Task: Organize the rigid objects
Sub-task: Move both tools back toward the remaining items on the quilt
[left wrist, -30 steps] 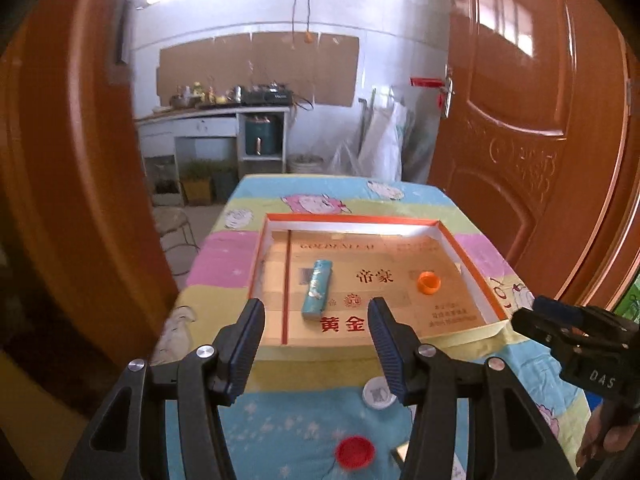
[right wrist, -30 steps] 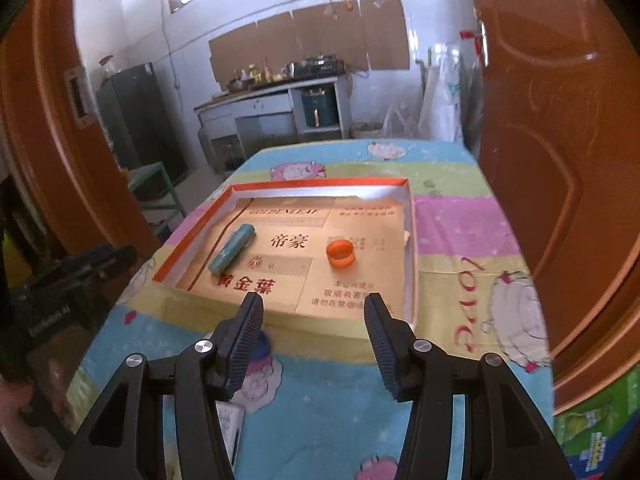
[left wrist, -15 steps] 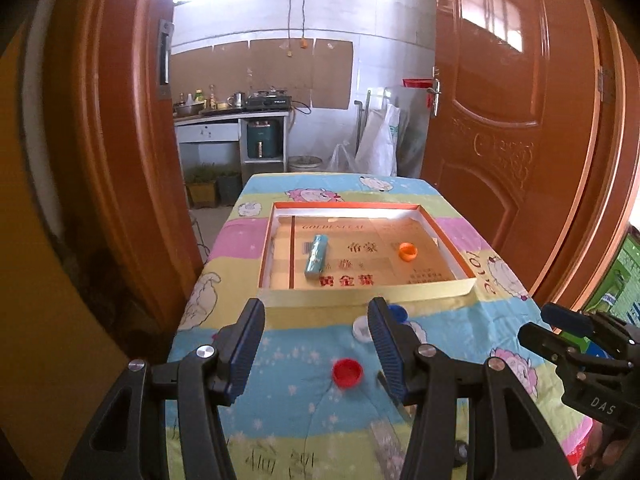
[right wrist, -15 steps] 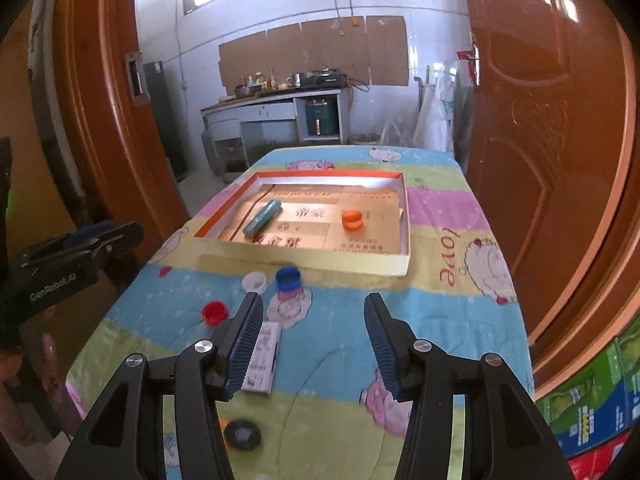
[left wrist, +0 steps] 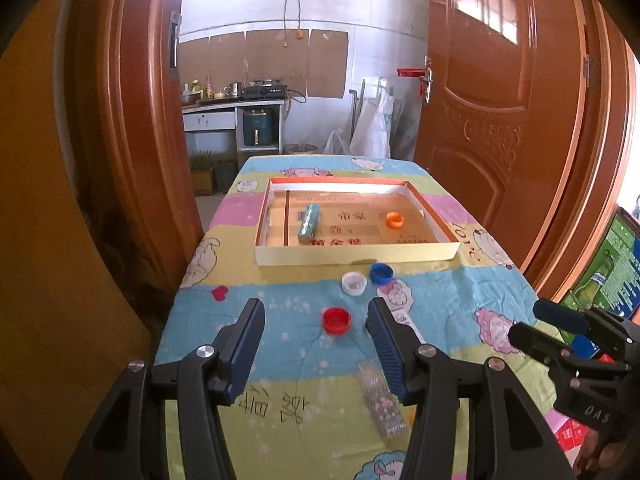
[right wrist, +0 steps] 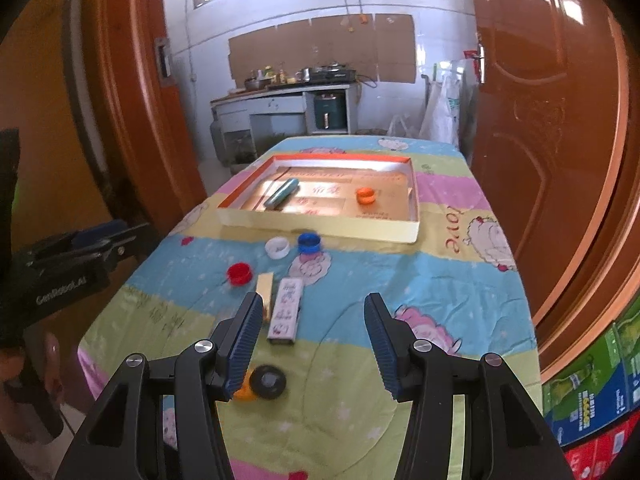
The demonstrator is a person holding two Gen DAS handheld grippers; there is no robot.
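Cartoon-print cloth covers the worktop (left wrist: 472, 292) below you; your left tongs (left wrist: 316, 344) hang over its near end with jaws apart and nothing between them; your right tongs (right wrist: 312, 338) stand likewise apart and empty. Just past the left tongs sits a red cap (left wrist: 336, 319), with a clear slim case (left wrist: 380, 404) nearer you; farther on, a white cap (left wrist: 354, 282) and blue cap (left wrist: 381, 273) lie side by side before the shallow box (left wrist: 356, 257), which holds a teal tube (left wrist: 308, 222) and an orange cap (left wrist: 394, 220); a black cap (right wrist: 268, 381) lies by your right tongs.

I see a glossy varnished orange-brown wooden door (left wrist: 500, 120), a matt printed pastel cloth table cover (right wrist: 420, 280), a shallow cardboard tray (right wrist: 320, 226), and a smooth red plastic cap (left wrist: 336, 320).
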